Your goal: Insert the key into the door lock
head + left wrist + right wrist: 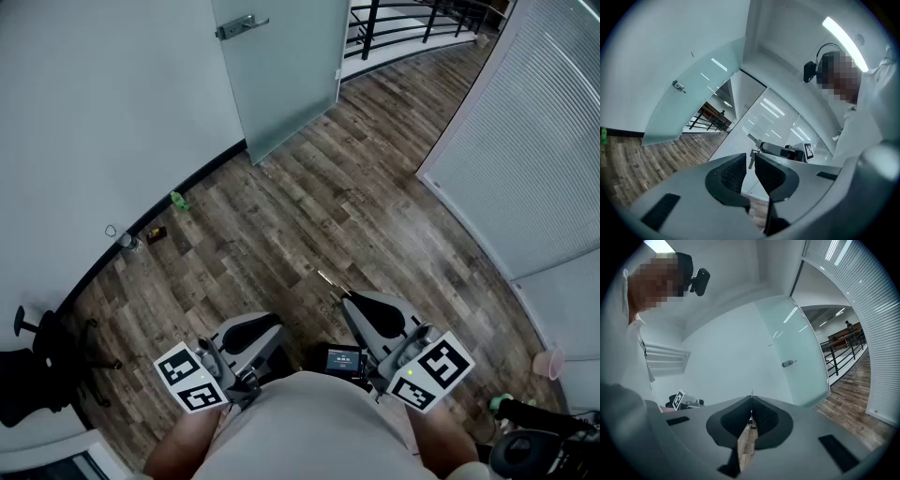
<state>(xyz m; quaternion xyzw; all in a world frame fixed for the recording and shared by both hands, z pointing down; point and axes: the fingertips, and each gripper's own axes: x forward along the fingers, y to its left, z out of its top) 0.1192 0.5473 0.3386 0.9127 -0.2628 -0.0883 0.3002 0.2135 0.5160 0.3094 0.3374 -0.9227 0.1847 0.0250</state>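
Note:
The frosted glass door (281,66) stands ajar far ahead, its metal handle and lock (242,26) near the top edge. Both grippers are held close to the person's body, well away from it. My right gripper (349,298) is shut on a small metal key (328,280), whose blade sticks out past the jaws. In the right gripper view the key's tip (751,397) peeks above the closed jaws, and the lock (788,363) lies up to the right. My left gripper (270,324) is open with nothing between its fingers; its view shows the lock (678,86) and the key (752,139).
A green bottle (178,200) and small items (128,243) lie along the curved white wall. A black stand (36,364) is at the left. A blinds-covered partition (534,150) lines the right. A black railing (412,19) runs beyond the door. A pink cup (548,361) sits at the right.

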